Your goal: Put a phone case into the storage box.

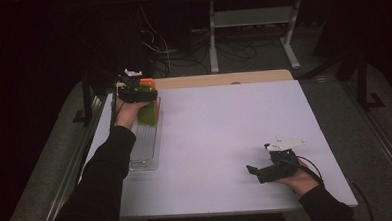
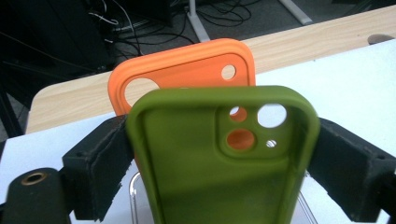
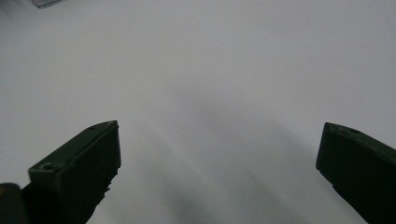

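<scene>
The left gripper (image 1: pixel 137 93) hovers at the far left of the white table (image 1: pixel 225 139), over the far end of a clear plastic tray (image 1: pixel 145 152), and the green phone case (image 2: pixel 219 158) stands upright between its pads; the pads sit right against the case's two edges, though whether they press on it I cannot tell. An orange phone case (image 2: pixel 182 70) stands upright just behind the green one, partly covered by it. The right gripper (image 1: pixel 256 172) rests near the table's front right corner, well apart from the cases, its jaws spread wide over bare tabletop with nothing between them.
</scene>
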The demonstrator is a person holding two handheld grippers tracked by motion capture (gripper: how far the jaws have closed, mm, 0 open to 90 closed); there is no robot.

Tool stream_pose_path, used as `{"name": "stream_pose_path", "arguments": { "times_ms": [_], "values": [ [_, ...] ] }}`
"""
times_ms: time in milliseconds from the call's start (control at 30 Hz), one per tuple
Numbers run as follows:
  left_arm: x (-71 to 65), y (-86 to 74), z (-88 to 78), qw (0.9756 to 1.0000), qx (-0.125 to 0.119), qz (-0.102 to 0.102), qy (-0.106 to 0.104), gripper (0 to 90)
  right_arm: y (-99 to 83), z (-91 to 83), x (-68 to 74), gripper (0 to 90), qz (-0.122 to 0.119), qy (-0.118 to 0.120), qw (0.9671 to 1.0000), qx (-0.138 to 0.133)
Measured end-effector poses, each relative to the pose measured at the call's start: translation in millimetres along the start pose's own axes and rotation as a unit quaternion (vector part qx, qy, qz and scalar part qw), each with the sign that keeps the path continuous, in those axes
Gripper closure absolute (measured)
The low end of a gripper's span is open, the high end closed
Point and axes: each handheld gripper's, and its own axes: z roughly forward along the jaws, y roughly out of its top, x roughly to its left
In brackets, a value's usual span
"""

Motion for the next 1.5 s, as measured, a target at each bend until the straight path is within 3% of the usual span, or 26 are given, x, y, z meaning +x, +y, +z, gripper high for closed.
{"name": "stream_pose_path", "arguments": {
  "times_ms": [333,567,833,1233,1500],
  "values": [
    [4.0,0.3,-2.7,0.9999,-0.008,-0.009,-0.005,6.6,0.1,0.2,0.1,0.0,0.000,0.000,1.0000,0.001],
    [7.8,1.8,-12.3,0.9991,-0.017,-0.008,-0.037,5.0,0.0,-0.1,0.5,0.0,0.003,0.000,1.0000,0.003],
    [8.7,2.9,-27.6,0.9966,-0.024,0.011,-0.078,1.7,0.2,-0.4,0.5,0.0,-0.002,0.000,1.0000,0.000],
    [2.9,-0.5,-45.0,0.9886,-0.022,0.041,-0.143,0.0,0.2,-0.1,0.3,0.0,0.000,0.000,1.0000,0.001],
    [-6.1,-6.6,-60.8,0.9798,-0.025,0.058,-0.190,0.0,0.1,-0.1,0.3,0.0,0.001,0.000,1.0000,0.001]
  ]
}}
